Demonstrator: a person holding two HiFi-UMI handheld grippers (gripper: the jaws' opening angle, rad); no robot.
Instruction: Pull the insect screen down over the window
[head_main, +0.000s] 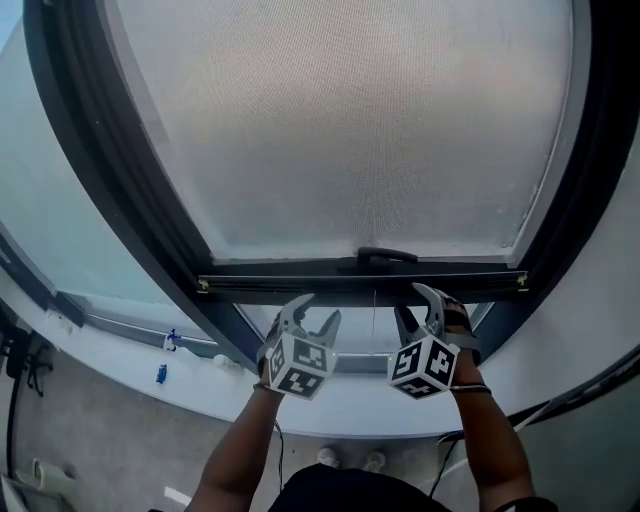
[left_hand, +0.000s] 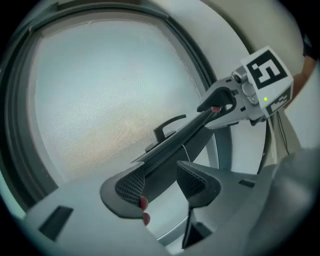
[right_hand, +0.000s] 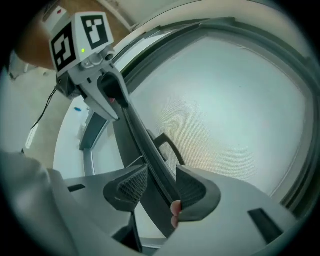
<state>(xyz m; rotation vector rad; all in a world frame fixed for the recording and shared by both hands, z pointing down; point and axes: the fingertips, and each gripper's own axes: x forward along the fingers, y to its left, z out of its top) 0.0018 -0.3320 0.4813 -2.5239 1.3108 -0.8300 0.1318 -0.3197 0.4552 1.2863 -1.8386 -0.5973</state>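
The insect screen (head_main: 350, 120) is a pale mesh filling the dark window frame, ending in a dark bottom bar (head_main: 300, 284) with a small handle (head_main: 385, 256) at its middle. My left gripper (head_main: 315, 315) reaches up to the bar left of the handle. In the left gripper view the bar (left_hand: 185, 132) runs between its ribbed pads, which close on it at the left gripper's jaws (left_hand: 160, 180). My right gripper (head_main: 420, 305) meets the bar right of the handle. In the right gripper view the bar (right_hand: 145, 145) fills the gap of the right gripper (right_hand: 162, 187).
The dark window frame (head_main: 110, 180) curves round the screen. A thin cord (head_main: 374, 320) hangs from the bar between the grippers. Below lies a white sill (head_main: 130, 350) with small blue items (head_main: 162, 373). Cables (head_main: 15, 390) hang at the far left. The person's shoes (head_main: 350, 458) show on the floor.
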